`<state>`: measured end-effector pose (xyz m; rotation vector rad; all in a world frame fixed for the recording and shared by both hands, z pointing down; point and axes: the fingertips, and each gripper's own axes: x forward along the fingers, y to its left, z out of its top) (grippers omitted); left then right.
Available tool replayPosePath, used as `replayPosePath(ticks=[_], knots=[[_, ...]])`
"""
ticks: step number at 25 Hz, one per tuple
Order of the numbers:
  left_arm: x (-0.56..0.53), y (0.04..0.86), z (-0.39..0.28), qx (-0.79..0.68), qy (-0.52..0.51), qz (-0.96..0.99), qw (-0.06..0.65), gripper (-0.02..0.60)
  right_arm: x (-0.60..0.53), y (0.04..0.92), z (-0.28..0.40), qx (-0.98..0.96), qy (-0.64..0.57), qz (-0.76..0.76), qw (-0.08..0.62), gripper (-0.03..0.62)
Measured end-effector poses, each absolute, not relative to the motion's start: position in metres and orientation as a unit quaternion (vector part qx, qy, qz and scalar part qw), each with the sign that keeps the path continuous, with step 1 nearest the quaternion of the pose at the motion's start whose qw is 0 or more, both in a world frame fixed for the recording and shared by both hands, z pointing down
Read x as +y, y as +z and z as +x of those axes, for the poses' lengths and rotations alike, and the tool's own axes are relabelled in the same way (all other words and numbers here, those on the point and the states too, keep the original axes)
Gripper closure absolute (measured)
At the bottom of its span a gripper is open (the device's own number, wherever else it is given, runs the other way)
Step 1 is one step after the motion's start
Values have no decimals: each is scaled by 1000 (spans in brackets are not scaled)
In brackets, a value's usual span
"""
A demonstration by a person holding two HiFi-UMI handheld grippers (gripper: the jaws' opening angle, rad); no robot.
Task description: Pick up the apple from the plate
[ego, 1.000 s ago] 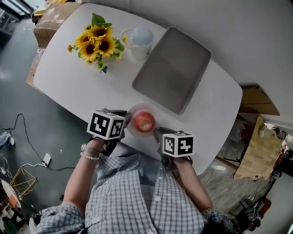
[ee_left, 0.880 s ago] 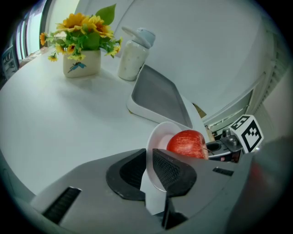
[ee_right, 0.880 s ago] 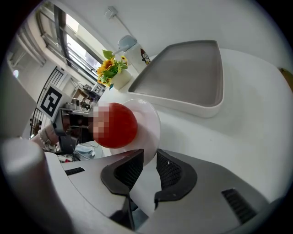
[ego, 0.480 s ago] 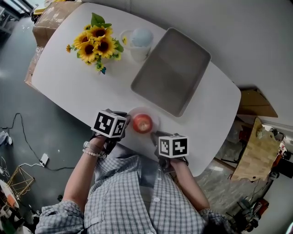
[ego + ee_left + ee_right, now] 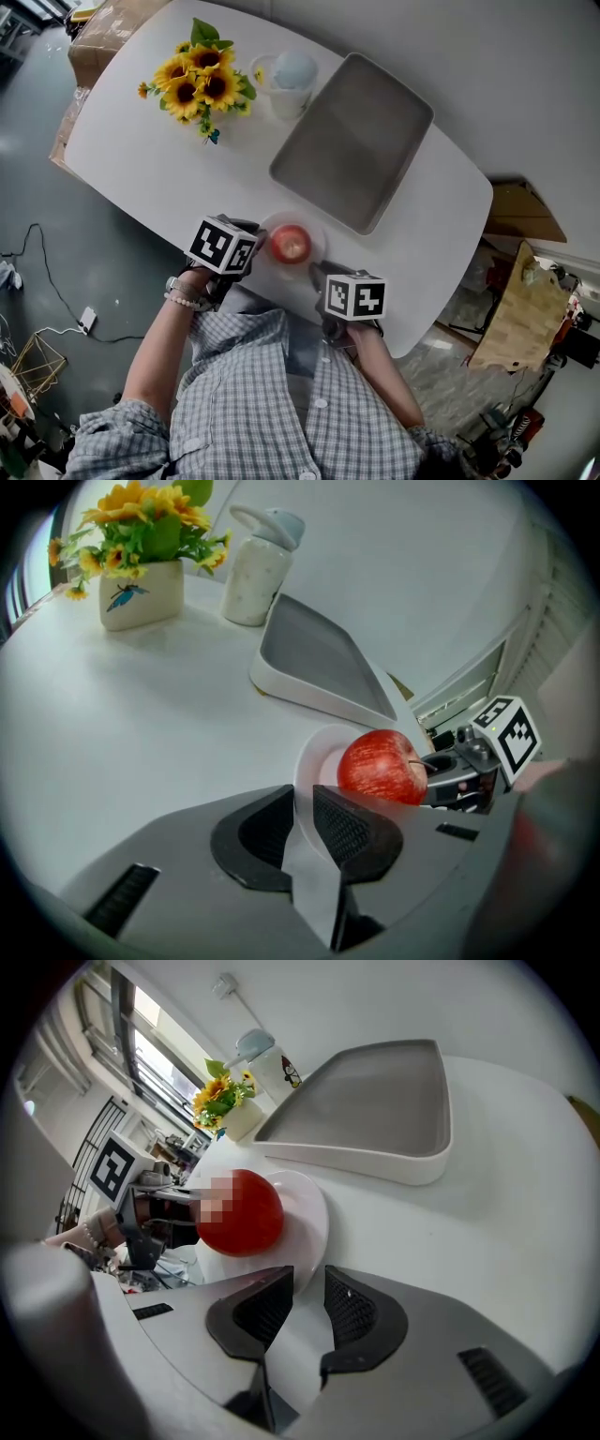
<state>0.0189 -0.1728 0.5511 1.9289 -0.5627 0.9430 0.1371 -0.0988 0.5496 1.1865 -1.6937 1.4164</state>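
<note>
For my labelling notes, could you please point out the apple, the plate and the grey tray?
apple (image 5: 292, 244), head view, its red top.
plate (image 5: 320, 245), head view, bare right rim.
grey tray (image 5: 352, 141), head view, middle of its floor.
</note>
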Motion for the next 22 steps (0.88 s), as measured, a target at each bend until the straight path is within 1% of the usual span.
replayPosePath(ticks=[5,6,8,9,13,18,20,22], knots=[[-181,547,3,-250,377,780,432,531,-102,543,148,-639,522,473,308,499],[-183,544,-1,-254,377,782,427,531,-104,540,154,-639,512,485,309,506],[-186,536,-6,-258,368,791,415,538,-110,529,164,-649,476,508,308,554],[-190,529,-7,-260,359,798,407,546,-115,521,168,-659,451,517,309,557],[-206,493,-9,-279,320,832,357,566,-140,481,168,-707,353,534,300,560],[-216,445,-2,-293,299,861,289,569,-164,436,150,-756,262,525,290,562],[-218,421,5,-292,277,877,264,571,-173,414,142,-772,237,524,270,563],[-219,397,13,-290,253,891,240,571,-183,388,135,-788,224,526,229,562]])
